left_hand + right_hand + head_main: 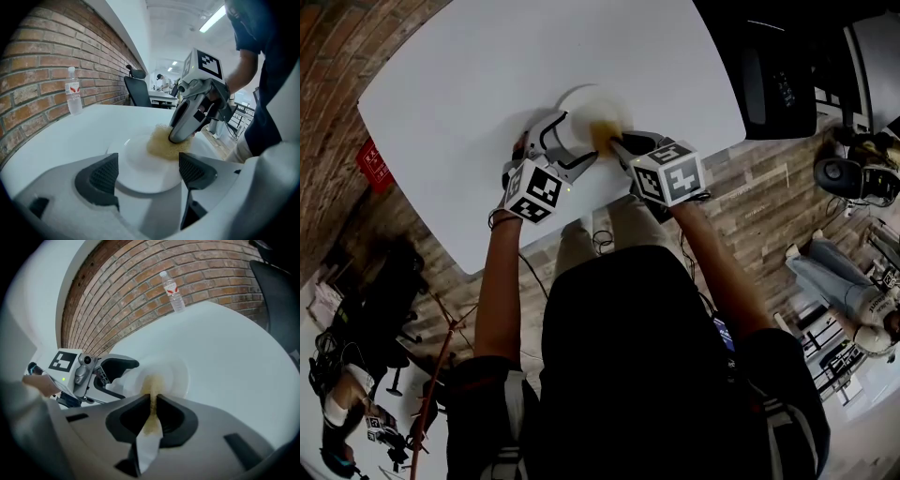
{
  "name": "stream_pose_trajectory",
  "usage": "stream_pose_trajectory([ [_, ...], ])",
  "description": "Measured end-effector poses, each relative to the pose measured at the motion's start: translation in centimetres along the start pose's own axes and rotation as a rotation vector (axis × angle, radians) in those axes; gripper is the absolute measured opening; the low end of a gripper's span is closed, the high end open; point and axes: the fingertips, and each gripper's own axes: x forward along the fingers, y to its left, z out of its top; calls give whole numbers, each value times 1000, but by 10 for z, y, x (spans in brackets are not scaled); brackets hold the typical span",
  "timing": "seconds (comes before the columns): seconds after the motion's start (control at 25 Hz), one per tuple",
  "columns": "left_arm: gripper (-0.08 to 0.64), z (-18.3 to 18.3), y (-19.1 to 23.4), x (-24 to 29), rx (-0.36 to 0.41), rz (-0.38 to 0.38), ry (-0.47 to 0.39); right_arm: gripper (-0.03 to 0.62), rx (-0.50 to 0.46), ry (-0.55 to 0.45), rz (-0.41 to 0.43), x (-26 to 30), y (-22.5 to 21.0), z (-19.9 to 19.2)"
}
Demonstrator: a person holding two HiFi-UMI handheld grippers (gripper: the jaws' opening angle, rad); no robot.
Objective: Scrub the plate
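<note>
Way off ahead and to the left of the left gripper (149, 174), a water bottle (73, 91) stands upright on the white table (469, 84), right up against the brick wall (37, 61).

The left gripper itself has its jaws spread wide. They straddle the near part of the plate (136, 161), with a pad against the rim on each side, so it's got the plate clamped. The plate is plain white and sits flat on the table, close to the edge nearest the person.

Just ahead of the left gripper's jaws, on the far right part of the plate, is a yellowish sponge (164, 143). It's pressed down flat onto the plate surface.

Then the right gripper (153, 401) comes in from the right, tilted down onto the plate. Its jaws are squeezed nearly together, pinching the sponge between them. The yellow bit sticks out past the fingertips and touches the plate, and a white part of it trails back between the jaws toward the camera.

The two grippers sit just beside each other, tips pointing in at the same plate. Behind the right gripper, in the left gripper view, a black office chair (139, 91) stands past the far end of the table.
</note>
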Motion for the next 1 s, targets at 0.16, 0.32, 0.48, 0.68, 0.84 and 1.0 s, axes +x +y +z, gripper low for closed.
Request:
stream_pose_trajectory([
  [0.16, 388, -1, 0, 0, 5, -7, 0, 44, -4, 3, 7, 0, 0, 0],
  [0.32, 388, -2, 1, 0, 1, -5, -1, 44, -5, 6, 6, 1, -1, 0],
  [0.48, 388, -2, 1, -1, -2, -4, 1, 44, -3, -1, -7, -3, -8, 4],
  [0.68, 388, -2, 0, 0, -2, -4, 0, 44, 11, -21, -38, -11, -22, 9],
  [0.84, 387, -2, 1, -1, -3, -2, -3, 44, 23, -31, -49, -12, -26, 12],
  [1.0, 388, -1, 2, 0, -3, -2, -2, 44, 24, -34, -50, -12, -26, 13],
])
